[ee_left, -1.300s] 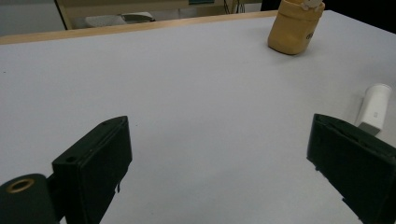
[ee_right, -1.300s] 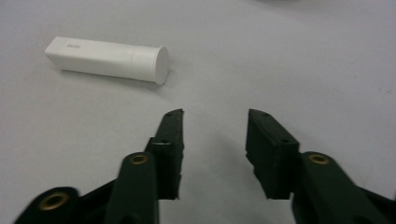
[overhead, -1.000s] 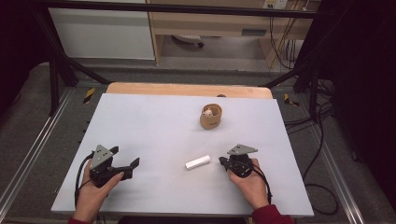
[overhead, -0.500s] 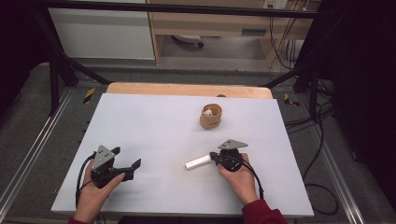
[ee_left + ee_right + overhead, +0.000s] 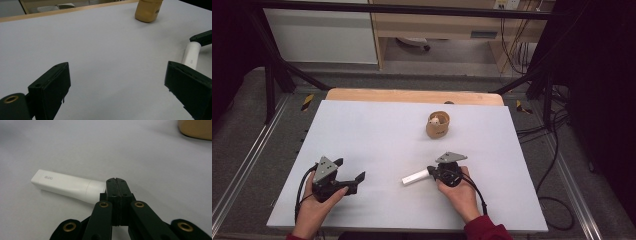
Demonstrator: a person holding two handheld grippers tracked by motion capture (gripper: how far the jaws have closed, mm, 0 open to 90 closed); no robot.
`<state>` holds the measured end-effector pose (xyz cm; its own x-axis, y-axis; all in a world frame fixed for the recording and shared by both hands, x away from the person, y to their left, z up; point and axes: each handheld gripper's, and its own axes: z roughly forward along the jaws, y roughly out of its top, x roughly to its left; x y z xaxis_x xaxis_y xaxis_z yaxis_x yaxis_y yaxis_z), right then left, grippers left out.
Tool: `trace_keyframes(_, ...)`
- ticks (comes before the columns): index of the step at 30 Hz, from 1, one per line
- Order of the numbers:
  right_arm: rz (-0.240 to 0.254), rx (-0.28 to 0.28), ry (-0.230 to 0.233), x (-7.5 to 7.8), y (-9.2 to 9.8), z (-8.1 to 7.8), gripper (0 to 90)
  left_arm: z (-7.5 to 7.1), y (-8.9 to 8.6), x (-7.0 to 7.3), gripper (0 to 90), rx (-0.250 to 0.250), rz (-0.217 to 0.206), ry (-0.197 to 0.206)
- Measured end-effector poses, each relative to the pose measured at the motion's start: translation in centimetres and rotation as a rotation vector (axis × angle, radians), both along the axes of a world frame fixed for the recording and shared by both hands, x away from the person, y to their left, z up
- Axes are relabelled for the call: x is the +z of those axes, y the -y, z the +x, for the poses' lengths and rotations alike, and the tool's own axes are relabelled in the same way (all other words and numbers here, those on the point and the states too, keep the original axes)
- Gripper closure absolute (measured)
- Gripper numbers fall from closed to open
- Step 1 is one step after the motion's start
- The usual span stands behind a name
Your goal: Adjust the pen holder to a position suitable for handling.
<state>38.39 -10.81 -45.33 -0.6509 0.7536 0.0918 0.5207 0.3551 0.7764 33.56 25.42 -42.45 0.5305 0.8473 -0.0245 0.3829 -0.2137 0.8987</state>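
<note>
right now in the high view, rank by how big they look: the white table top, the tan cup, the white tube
1. white table top, by far the largest.
2. tan cup and white tube look close in size: the cup is wider, the tube longer and thinner. The tube lies nearer the camera, with one end at the right gripper, so I won't rank them.

A lab or workshop test bay: around the white tabletop (image 5: pixel 377 135) stand black metal frame bars (image 5: pixel 272 75), loose cables (image 5: pixel 557 125) trail over grey carpet beside it, and plain cabinets (image 5: pixel 322 35) sit beyond its far edge.
</note>
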Motion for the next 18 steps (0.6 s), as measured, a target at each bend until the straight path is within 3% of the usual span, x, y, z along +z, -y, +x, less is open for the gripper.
trace_keyframes(7, -0.003, 0.044, -0.009, -0.3, -2.7, -1.4, 90.0, -0.1, 0.1, 0.0, 6.5, -0.007, 0.0, 0.0)
trace_keyframes(18, 0.032, 0.09, -0.03, -0.3, -4.6, -2.4, 90.0, -0.1, 0.4, 0.0, 6.6, -0.022, 0.008, 0.0)
